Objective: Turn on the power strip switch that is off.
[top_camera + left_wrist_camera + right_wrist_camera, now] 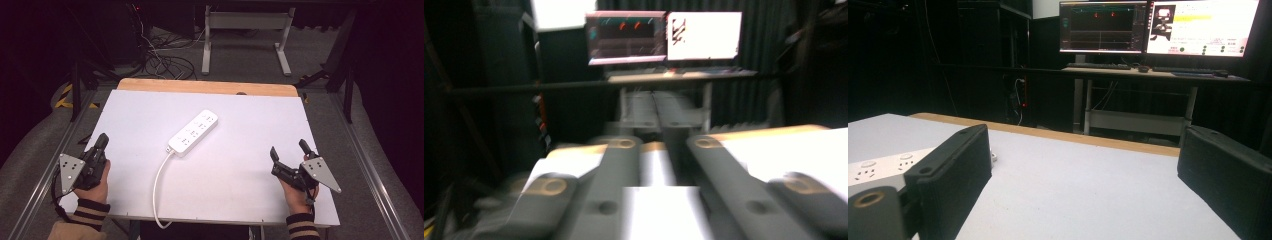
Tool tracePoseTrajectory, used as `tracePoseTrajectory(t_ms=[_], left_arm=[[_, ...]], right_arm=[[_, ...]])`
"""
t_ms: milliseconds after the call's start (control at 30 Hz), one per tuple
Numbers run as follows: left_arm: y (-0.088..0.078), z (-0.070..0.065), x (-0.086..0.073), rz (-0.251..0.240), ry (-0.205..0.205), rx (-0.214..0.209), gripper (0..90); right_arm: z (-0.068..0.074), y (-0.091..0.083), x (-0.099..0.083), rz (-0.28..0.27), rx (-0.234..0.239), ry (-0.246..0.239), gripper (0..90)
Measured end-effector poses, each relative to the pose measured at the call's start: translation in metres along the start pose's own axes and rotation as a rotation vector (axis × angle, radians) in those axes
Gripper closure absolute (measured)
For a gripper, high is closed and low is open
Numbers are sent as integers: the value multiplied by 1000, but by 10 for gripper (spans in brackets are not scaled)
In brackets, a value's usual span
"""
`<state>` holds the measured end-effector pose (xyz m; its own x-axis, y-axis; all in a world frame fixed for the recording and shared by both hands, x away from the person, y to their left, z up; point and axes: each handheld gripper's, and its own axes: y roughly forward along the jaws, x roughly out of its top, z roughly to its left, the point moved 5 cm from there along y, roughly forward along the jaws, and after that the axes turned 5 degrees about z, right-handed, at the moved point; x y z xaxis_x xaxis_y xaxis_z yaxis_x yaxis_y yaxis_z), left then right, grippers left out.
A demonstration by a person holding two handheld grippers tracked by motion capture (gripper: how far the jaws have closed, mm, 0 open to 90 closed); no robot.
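A white power strip lies at an angle in the middle of the white table, and its white cable runs off the front edge. A hand holds my left gripper at the table's left edge. In the blurred left gripper view, the left gripper has its jaws close together with a narrow gap and nothing in it. My right gripper is at the front right, wide open and empty. The right gripper view looks between the open right gripper jaws, with the strip's end at left.
A wooden strip borders the table's far edge. Beyond it stand a desk frame and loose cables on the floor. Two lit monitors sit on a desk straight ahead. Metal rails run along both sides of the table.
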<state>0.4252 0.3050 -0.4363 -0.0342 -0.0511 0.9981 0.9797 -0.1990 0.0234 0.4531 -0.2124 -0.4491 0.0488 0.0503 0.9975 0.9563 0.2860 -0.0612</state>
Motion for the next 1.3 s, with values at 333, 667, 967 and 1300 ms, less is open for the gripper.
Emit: tracePoseTrajectory(t_ms=[333,667,967,1300], left_arm=[[9,-2,-3,-29,32,25,45],[11,-3,-4,-17,31,7,41],[13,-2,-7,-10,24,-3,41],[11,-3,-5,-16,7,-10,38]], right_arm=[[1,0,1,-1,2,-6,75],[2,0,1,1,3,-4,75],[3,0,1,2,5,-12,74],[4,-1,2,-4,9,-12,73]])
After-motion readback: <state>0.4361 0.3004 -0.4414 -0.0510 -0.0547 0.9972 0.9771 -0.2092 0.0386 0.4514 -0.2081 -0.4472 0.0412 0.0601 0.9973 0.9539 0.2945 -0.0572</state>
